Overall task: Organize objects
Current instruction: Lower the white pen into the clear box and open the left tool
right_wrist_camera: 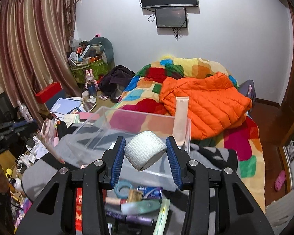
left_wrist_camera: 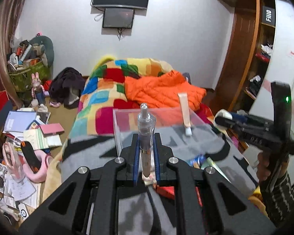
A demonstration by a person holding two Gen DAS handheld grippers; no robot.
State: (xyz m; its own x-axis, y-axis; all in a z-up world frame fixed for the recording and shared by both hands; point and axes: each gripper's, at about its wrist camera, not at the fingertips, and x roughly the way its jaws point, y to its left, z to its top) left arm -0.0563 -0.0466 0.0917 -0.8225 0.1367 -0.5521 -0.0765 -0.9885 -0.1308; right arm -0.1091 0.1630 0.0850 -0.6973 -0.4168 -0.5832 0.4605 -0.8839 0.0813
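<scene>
Left wrist view: black box [left_wrist_camera: 268,16] on wooden shelf [left_wrist_camera: 245,45] reads "FIIO".

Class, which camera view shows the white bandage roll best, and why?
The right wrist view: the white bandage roll sits large and sharp between the right gripper pads. The left wrist view shows it only small and blurred at that gripper's tip.

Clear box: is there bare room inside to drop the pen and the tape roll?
Yes. The clear box is bare but for the cream tube leaning in its far right corner; left and middle are free. Below the right gripper, holding the tape roll, small items crowd together. The left gripper grips the pen.
</scene>
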